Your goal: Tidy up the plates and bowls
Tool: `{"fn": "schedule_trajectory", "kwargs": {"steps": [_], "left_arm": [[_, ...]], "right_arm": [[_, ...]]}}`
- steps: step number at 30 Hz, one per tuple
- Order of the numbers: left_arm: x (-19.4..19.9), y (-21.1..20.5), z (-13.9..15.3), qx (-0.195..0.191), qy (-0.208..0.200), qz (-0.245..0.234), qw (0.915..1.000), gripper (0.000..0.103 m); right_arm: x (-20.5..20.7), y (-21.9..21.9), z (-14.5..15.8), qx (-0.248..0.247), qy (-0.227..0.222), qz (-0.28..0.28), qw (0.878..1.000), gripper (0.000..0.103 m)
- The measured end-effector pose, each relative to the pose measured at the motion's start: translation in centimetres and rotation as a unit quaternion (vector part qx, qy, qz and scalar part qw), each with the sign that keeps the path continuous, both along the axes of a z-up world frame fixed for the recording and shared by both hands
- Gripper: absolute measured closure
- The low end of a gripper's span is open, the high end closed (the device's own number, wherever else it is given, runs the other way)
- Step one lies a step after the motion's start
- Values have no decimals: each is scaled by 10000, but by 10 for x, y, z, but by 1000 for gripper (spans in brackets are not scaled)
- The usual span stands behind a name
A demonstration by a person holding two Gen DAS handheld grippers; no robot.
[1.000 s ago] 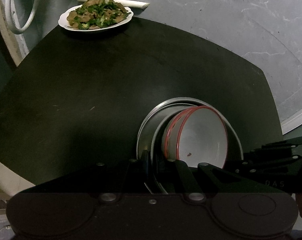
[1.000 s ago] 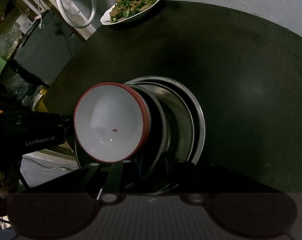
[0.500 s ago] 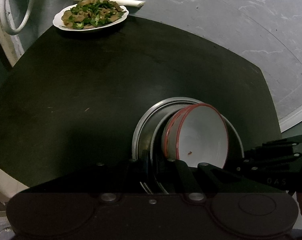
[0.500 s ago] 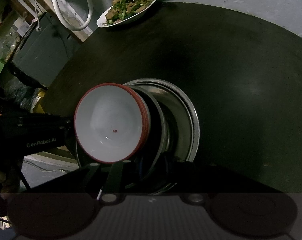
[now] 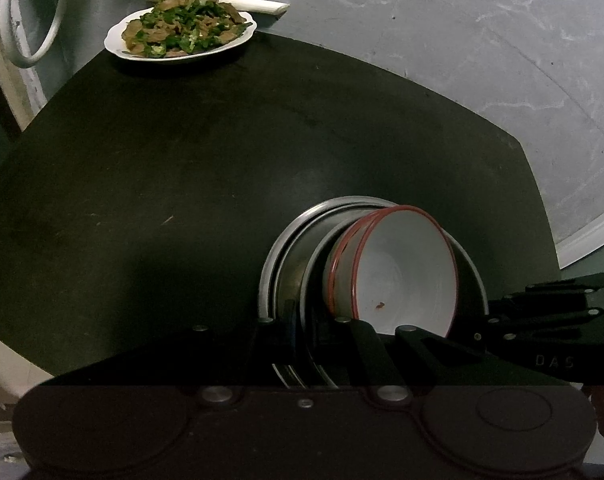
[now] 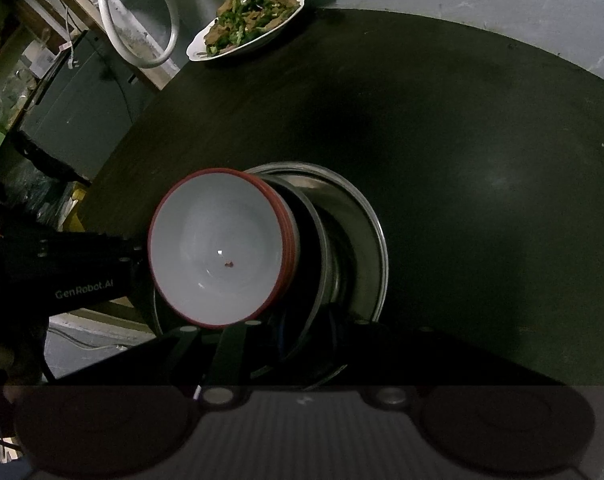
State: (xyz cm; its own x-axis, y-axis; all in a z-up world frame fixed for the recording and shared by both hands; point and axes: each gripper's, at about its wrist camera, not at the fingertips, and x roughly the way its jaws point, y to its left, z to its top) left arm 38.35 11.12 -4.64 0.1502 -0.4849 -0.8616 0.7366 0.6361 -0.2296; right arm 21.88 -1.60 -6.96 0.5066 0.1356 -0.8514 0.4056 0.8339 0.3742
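Note:
A stack of metal plates [image 5: 290, 248] [image 6: 361, 232] with white red-rimmed bowls [image 5: 405, 268] [image 6: 218, 248] nested on top is held tilted above the dark round table [image 5: 182, 168]. My left gripper [image 5: 321, 328] is shut on the near rim of the metal plates. My right gripper [image 6: 286, 332] is shut on the plates' rim from the opposite side. Each gripper shows in the other's view, the right one [image 5: 549, 320] and the left one [image 6: 62, 264]. The top bowl holds a small red speck.
A white plate of green-and-brown food [image 5: 182, 32] [image 6: 250, 24] sits at the table's far edge, with a white stick [image 5: 258, 3] behind it. A white hose loop [image 6: 142, 20] and dark cabinets [image 6: 74, 120] stand to the left. Grey floor lies beyond the table.
Both grippers and the held stack have shifted slightly over the table; the food plate now sits further right in both views. The grip is unchanged.

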Motion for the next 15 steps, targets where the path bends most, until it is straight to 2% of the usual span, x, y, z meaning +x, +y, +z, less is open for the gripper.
{"fn": "schedule_trajectory", "kwargs": {"steps": [4, 15], "left_arm": [[-1, 2, 0, -13, -68, 20, 10000, 93], [-1, 4, 0, -74, -98, -78, 9999, 89]], "right_arm": [[-1, 3, 0, -86, -37, 13, 10000, 81], [-4, 8, 2, -287, -103, -84, 9995, 81]]}}
